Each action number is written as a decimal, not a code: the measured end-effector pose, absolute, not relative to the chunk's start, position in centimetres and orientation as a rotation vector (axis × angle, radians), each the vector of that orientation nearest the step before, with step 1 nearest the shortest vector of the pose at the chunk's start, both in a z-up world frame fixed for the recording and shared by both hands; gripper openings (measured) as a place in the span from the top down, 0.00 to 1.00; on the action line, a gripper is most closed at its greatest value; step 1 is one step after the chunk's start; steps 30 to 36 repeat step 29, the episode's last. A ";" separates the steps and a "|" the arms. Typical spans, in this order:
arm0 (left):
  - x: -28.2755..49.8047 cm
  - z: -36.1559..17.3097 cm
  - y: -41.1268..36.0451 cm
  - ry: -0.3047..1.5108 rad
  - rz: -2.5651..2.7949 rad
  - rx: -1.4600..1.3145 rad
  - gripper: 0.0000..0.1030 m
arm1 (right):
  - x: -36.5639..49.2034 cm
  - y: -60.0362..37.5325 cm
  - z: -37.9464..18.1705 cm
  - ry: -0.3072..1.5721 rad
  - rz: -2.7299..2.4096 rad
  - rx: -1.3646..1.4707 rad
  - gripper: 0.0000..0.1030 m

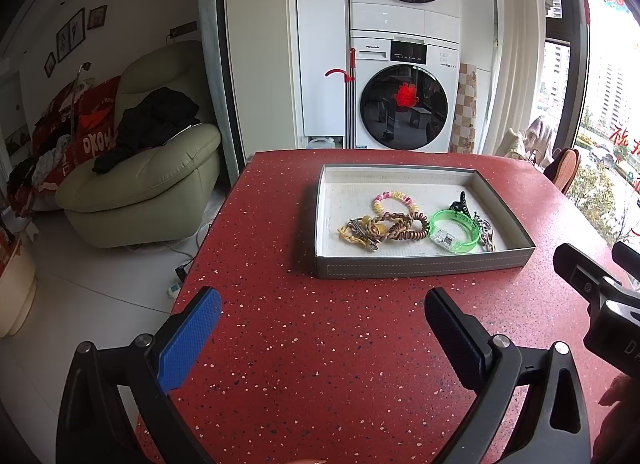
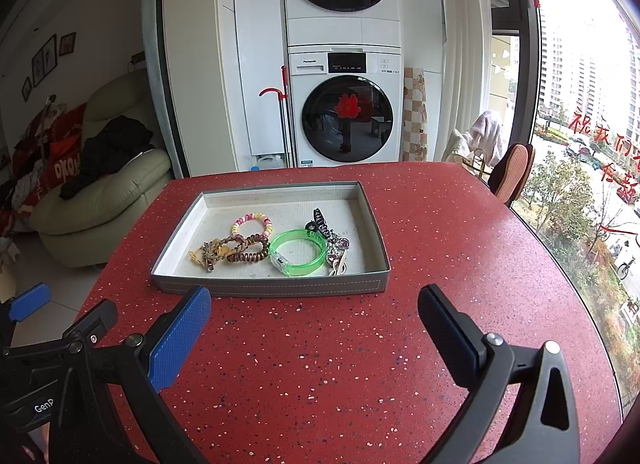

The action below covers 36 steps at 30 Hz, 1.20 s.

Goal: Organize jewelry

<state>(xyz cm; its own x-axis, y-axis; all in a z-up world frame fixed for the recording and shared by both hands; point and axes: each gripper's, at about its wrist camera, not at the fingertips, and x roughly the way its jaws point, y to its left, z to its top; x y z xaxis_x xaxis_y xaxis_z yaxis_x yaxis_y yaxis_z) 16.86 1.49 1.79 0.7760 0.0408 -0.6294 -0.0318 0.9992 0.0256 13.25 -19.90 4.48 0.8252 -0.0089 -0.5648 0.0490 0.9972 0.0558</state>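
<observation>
Jewelry lies heaped in the shallow grey rectangular tray on the red speckled table; the left gripper and right gripper hover short of it, jaws wide and empty; the translucent green plastic bangle looks easiest to lift, one finger through its ring.

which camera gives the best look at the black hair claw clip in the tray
The right wrist view. There the black claw clip lies clear of the green bangle, with its teeth visible. In the left wrist view the clip sits behind the bangle, so only its top shows.
</observation>
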 end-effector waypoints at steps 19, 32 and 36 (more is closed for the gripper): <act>16.9 1.7 1.5 0.692 0.035 0.010 0.00 | 13.3 -19.9 4.6 0.597 -0.030 0.072 0.00; 16.8 1.8 1.5 0.682 0.021 0.014 0.00 | 13.3 -19.9 4.6 0.598 -0.028 0.072 0.00; 16.8 1.8 1.5 0.682 0.021 0.014 0.00 | 13.3 -19.9 4.6 0.598 -0.028 0.072 0.00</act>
